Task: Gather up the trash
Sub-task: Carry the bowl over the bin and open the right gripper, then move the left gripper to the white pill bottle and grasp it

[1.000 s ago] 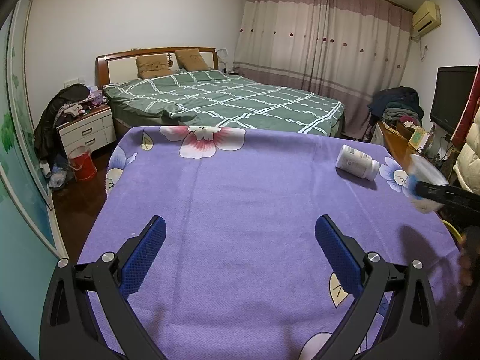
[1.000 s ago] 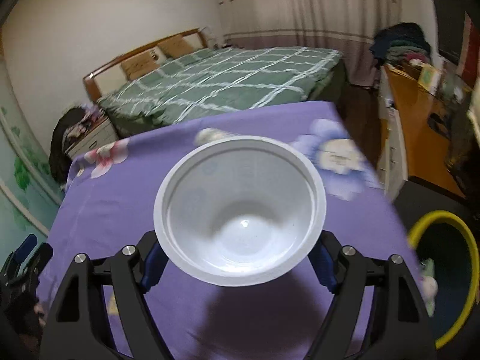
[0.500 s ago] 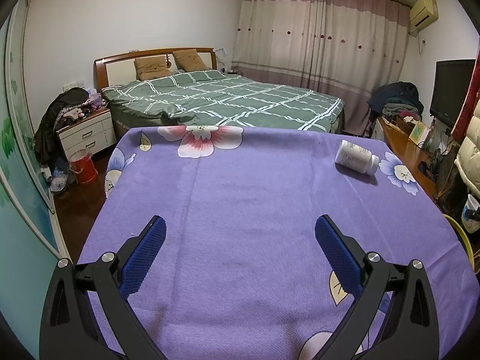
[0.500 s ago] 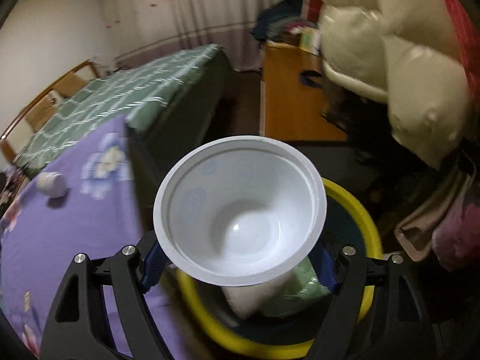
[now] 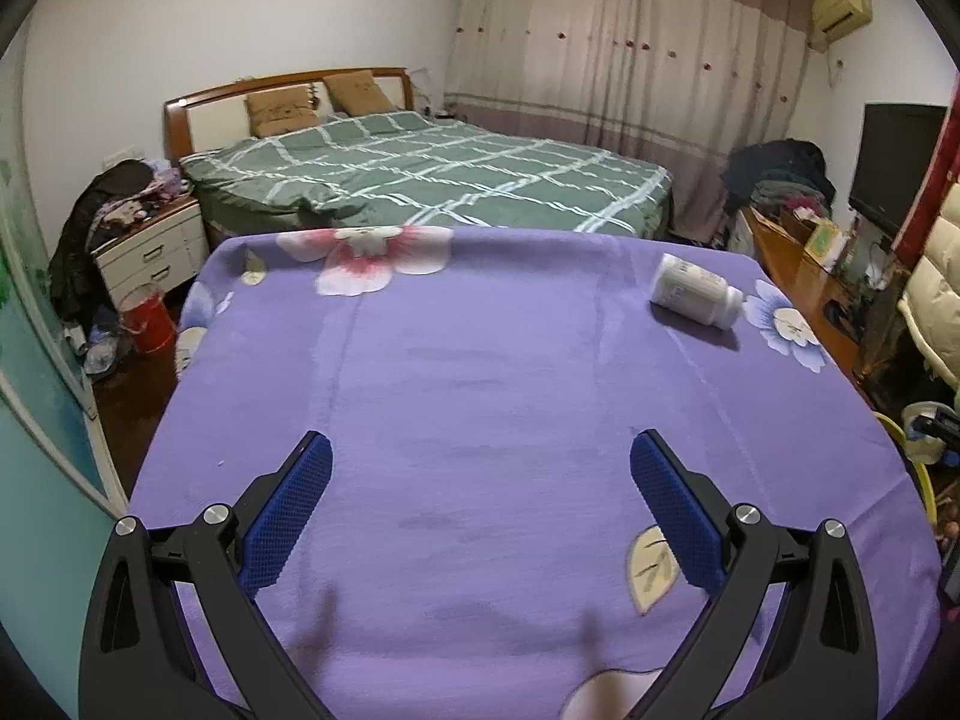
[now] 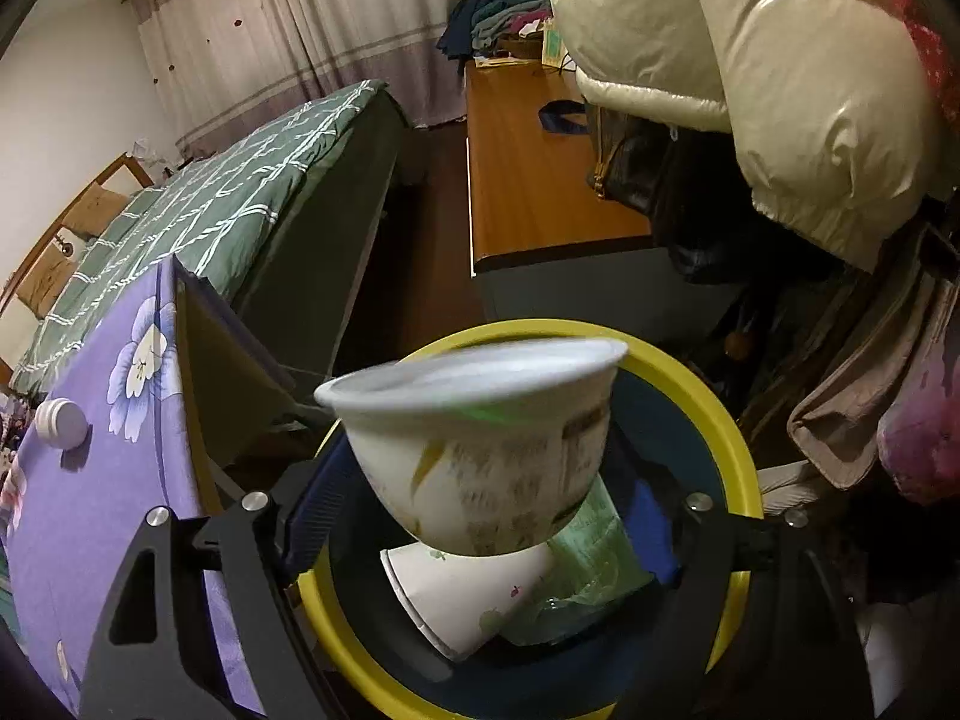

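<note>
Right wrist: yellow-rimmed bin (image 6: 741, 444) holds paper cup (image 6: 462, 591), green wrapper (image 6: 591, 552); bowl (image 6: 480, 438) above — blurred.

A purple tablecloth (image 5: 480, 372) printed with pink-and-white and blue-and-white flowers spreads beneath black tongs with blue textured pads (image 5: 287, 507). Ahead to the right lies a white plastic bottle (image 5: 696, 297). Beyond it, a green bedspread (image 5: 432, 174) carries a white grid pattern. Between the other tongs, a white paper bowl (image 6: 486, 438) shows brown lettering and a green streak, above a yellow-rimmed dark bin (image 6: 735, 438).
</note>
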`<state>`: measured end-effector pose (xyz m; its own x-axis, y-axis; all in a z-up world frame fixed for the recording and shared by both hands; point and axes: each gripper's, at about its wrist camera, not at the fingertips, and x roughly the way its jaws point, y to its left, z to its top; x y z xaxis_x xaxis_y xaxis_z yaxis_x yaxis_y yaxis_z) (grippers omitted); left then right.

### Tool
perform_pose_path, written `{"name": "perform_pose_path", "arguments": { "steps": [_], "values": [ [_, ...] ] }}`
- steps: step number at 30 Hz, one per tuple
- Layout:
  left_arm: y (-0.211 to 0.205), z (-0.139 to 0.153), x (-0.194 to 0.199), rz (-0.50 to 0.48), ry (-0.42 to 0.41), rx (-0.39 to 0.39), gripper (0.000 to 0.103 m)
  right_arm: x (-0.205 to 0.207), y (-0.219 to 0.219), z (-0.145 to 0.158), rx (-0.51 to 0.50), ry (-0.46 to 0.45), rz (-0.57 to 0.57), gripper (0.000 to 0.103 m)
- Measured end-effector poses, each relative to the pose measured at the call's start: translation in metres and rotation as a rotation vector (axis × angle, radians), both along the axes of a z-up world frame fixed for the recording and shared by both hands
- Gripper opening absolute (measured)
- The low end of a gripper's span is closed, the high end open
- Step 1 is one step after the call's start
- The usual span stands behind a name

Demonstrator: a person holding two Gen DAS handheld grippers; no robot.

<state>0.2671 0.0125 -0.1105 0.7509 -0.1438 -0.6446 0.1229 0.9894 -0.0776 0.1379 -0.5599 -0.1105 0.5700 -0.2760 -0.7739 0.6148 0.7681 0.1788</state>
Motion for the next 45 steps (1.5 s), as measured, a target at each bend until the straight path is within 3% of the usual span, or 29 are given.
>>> {"name": "perform_pose_path", "arguments": {
  "steps": [5,10,22,31,36,45],
  "values": [
    [-0.026,0.014,0.011,-0.08,0.008,0.036,0.098,-0.003,0.001,0.001,-0.009,-0.006,-0.011,0.084],
    [-0.052,0.018,0.035,-0.147,0.029,0.021,0.098,-0.003,-0.001,0.001,0.001,-0.009,-0.017,0.084],
    [-0.146,-0.006,0.127,-0.319,0.092,0.062,0.098,0.0,-0.002,-0.001,0.008,0.005,-0.015,0.084],
    [-0.188,-0.023,0.174,-0.365,0.12,0.063,0.098,0.0,-0.004,-0.002,0.018,-0.001,-0.008,0.084],
    [-0.21,-0.025,0.181,-0.413,0.106,0.114,0.098,0.001,-0.003,-0.003,0.026,0.003,-0.002,0.084],
    [-0.22,-0.039,0.206,-0.405,0.145,0.15,0.097,0.001,-0.001,-0.002,0.027,0.003,0.004,0.084]
  ]
}}
